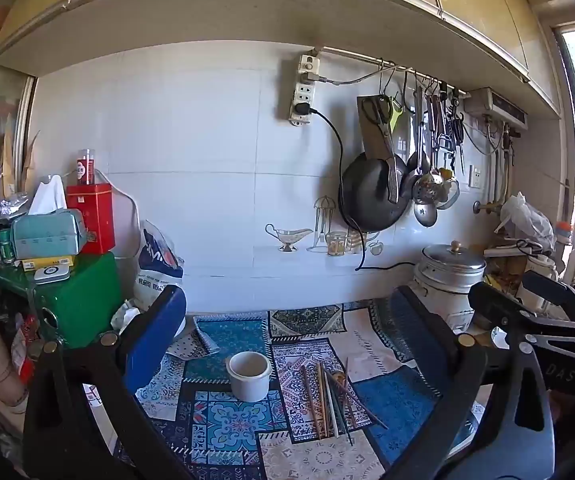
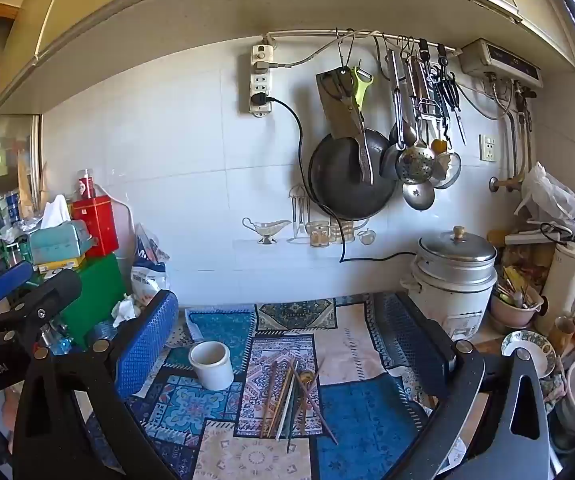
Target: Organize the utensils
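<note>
Both the left gripper (image 1: pixel 283 344) and right gripper (image 2: pixel 287 344) have jaws wide open, empty. The chopsticks (image 2: pixel 291 404) lie crossed; grabbing one could scatter others or tip the white cup (image 2: pixel 211 364).

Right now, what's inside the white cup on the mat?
The white cup looks empty: only its bare inner wall shows. Its bottom is hidden by the rim. The chopsticks lie beside it on the mat.
</note>
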The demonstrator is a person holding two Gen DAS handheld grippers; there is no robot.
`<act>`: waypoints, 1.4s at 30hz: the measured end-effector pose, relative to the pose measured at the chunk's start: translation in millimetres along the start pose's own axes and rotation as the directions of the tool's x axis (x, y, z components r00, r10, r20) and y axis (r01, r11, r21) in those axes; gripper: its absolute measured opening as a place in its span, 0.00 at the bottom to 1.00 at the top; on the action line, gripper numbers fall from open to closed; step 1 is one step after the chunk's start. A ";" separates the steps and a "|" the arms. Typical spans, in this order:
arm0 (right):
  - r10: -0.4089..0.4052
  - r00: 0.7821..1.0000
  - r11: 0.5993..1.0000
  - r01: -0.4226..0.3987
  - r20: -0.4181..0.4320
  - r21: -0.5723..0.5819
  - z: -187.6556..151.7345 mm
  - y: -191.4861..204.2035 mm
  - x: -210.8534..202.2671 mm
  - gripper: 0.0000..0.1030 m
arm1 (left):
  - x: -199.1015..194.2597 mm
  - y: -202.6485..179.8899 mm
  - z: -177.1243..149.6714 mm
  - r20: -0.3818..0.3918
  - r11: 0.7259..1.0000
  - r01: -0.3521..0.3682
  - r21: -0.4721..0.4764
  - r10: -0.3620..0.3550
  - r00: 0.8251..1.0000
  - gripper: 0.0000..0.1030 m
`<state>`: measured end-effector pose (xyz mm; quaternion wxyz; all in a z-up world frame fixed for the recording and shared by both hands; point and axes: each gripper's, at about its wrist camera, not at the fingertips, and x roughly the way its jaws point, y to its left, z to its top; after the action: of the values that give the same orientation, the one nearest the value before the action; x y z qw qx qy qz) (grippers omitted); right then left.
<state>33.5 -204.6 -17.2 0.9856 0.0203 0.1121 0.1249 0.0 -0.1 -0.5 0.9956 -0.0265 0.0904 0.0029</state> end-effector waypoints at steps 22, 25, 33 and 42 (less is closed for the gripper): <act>0.005 1.000 1.000 -0.005 -0.007 0.004 -2.6 6.3 -0.9 1.00 | 5.0 12.2 -1.8 -0.037 0.999 0.001 -0.034 -0.003 0.999 1.00; 0.006 1.000 1.000 -0.006 -0.008 0.005 -2.5 6.4 -0.5 1.00 | 6.5 12.1 -1.6 -0.037 0.999 0.002 -0.032 -0.003 0.999 0.99; 0.008 1.000 1.000 -0.008 -0.006 0.008 -3.1 5.5 -0.7 1.00 | 7.5 8.6 -2.1 -0.038 1.000 0.000 -0.024 -0.001 0.999 1.00; 0.010 1.000 1.000 -0.010 -0.007 0.008 -2.8 6.0 0.4 1.00 | 10.5 6.4 -3.6 -0.037 1.000 0.002 -0.022 -0.003 0.999 1.00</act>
<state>31.8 -198.6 -19.6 0.9845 0.0241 0.1158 0.1296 9.6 6.0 -6.2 0.9933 -0.0375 0.1090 0.0022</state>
